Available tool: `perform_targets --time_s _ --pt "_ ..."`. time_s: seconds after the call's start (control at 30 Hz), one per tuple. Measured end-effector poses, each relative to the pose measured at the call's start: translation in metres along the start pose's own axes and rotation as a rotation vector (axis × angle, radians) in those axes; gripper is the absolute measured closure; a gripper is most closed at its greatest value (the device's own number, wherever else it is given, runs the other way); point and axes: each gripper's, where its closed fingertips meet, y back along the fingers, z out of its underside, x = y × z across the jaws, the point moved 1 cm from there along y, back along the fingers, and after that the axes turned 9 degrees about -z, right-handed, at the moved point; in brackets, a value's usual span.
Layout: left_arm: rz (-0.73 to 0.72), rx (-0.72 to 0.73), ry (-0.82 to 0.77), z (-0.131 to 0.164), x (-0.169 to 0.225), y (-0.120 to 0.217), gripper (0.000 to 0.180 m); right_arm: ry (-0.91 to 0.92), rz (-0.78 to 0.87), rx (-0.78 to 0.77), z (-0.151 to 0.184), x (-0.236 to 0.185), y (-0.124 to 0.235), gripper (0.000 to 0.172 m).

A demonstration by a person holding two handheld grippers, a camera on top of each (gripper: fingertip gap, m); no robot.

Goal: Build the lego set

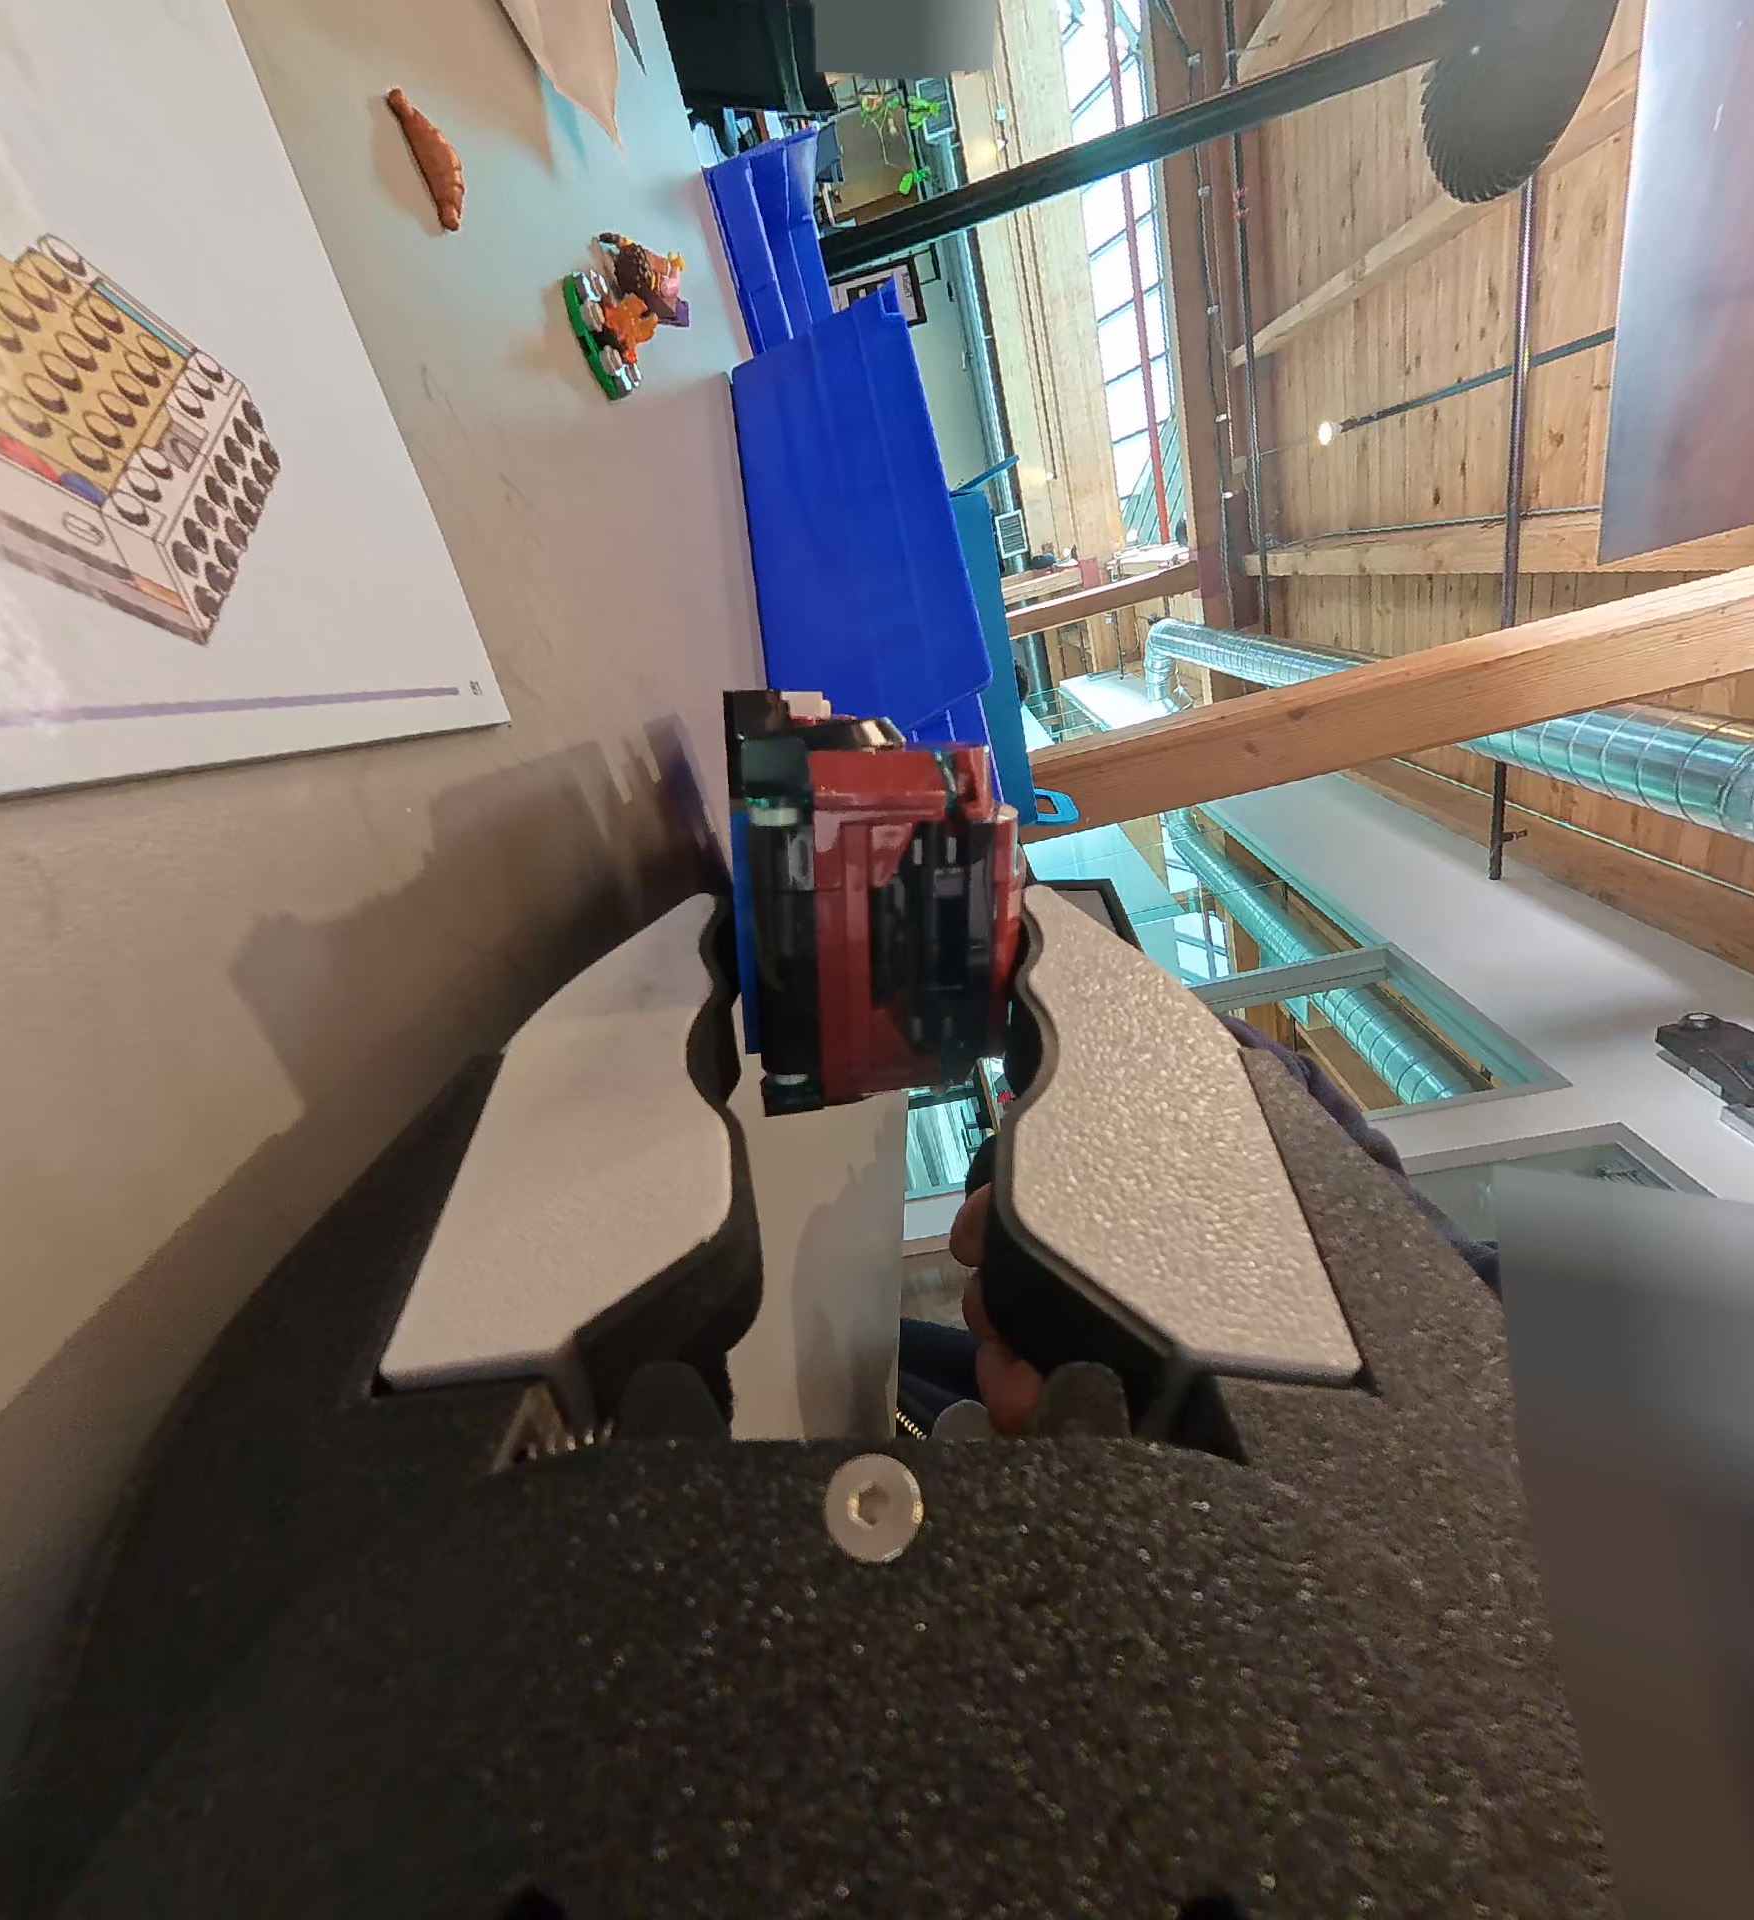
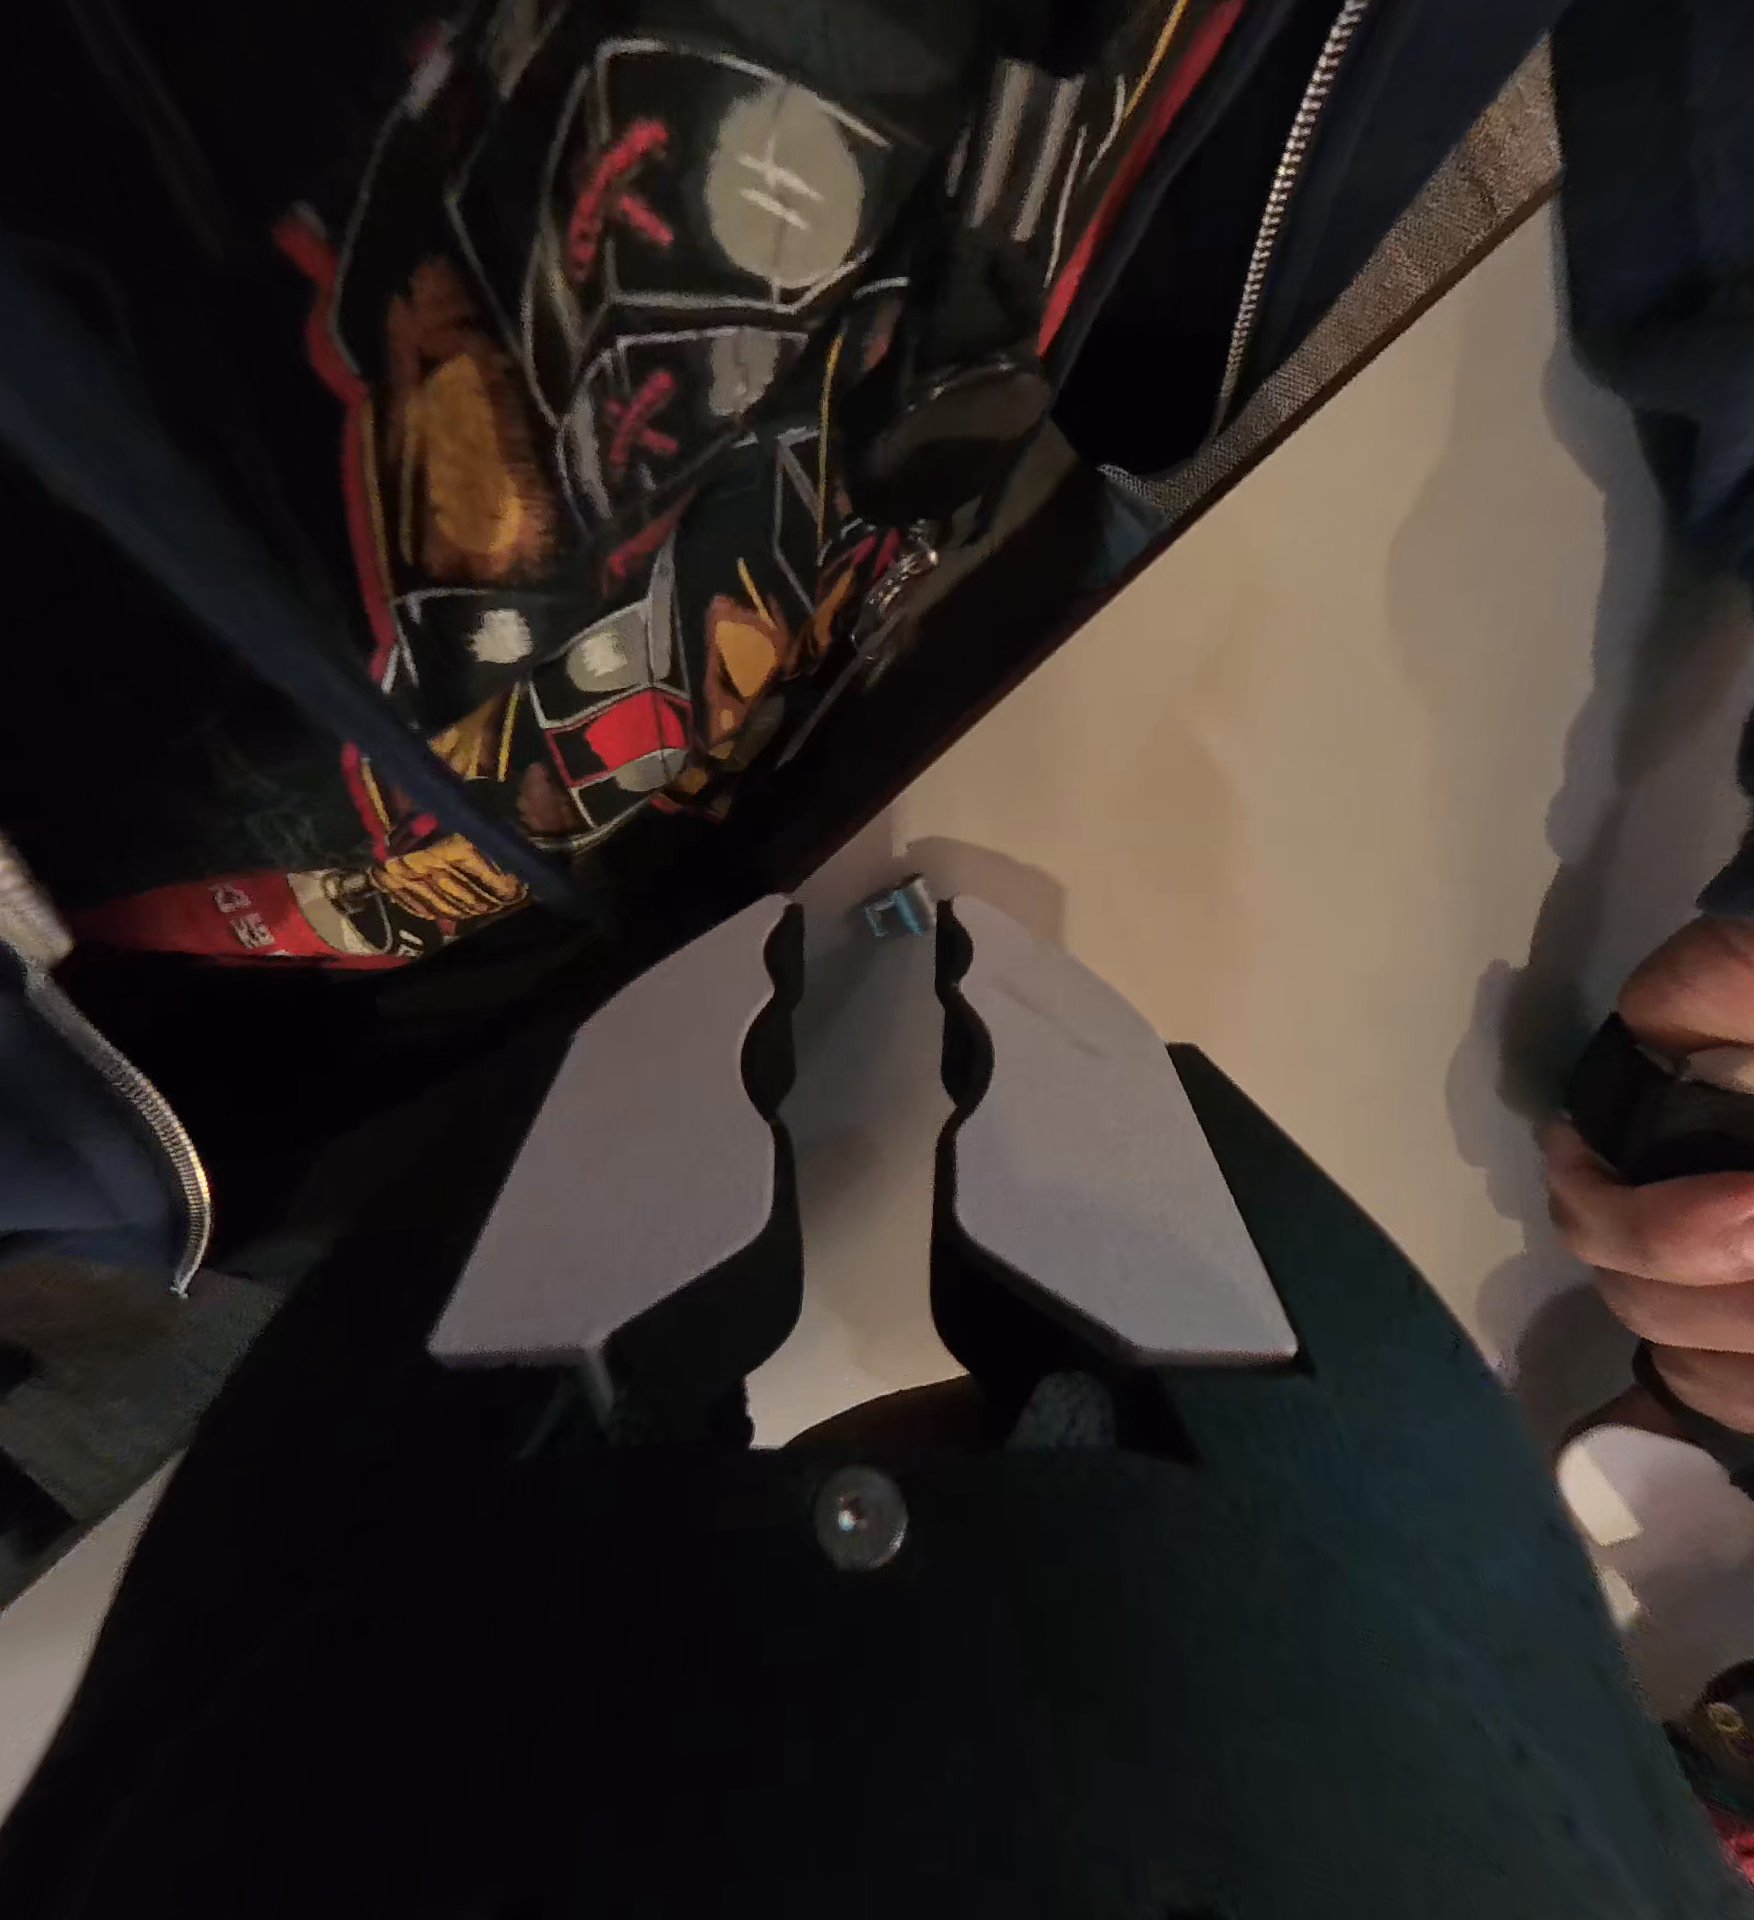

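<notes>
My left gripper (image 1: 873, 914) is shut on a red and black brick-built model (image 1: 857, 935). Both pads press its sides, and it is lifted off the pale table (image 1: 561, 582). My right gripper (image 2: 870, 920) is open just above the table (image 2: 1268, 727), near its edge. A tiny light-blue brick piece (image 2: 897, 914) lies on the table between the fingertips, close to the right fingertip (image 2: 948, 935). There is a clear gap between it and the left pad, so the pads do not grip it.
A building instruction sheet (image 1: 125, 416), a brown croissant-shaped piece (image 1: 426, 156) and a small build on a green base (image 1: 624, 312) lie on the table. Blue bins (image 1: 852, 520) stand behind them. A person's jacket and printed shirt (image 2: 592, 416) and a hand (image 2: 1704, 1195) are close by. The gap from one gripper's tips to the other's is roughly 25 cm.
</notes>
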Motion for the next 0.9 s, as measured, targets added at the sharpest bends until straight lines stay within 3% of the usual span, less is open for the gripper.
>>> perform_targets --time_s 0.37,0.9 --pt "-0.002 0.003 -0.004 -0.0009 0.0004 0.0008 0.131 0.147 0.016 -0.039 -0.0016 -0.0049 -0.0037 0.145" --pt "-0.005 0.003 -0.015 -0.0008 0.0024 0.0015 0.131 0.049 -0.043 -0.002 0.0055 0.0037 -0.0020 0.149"
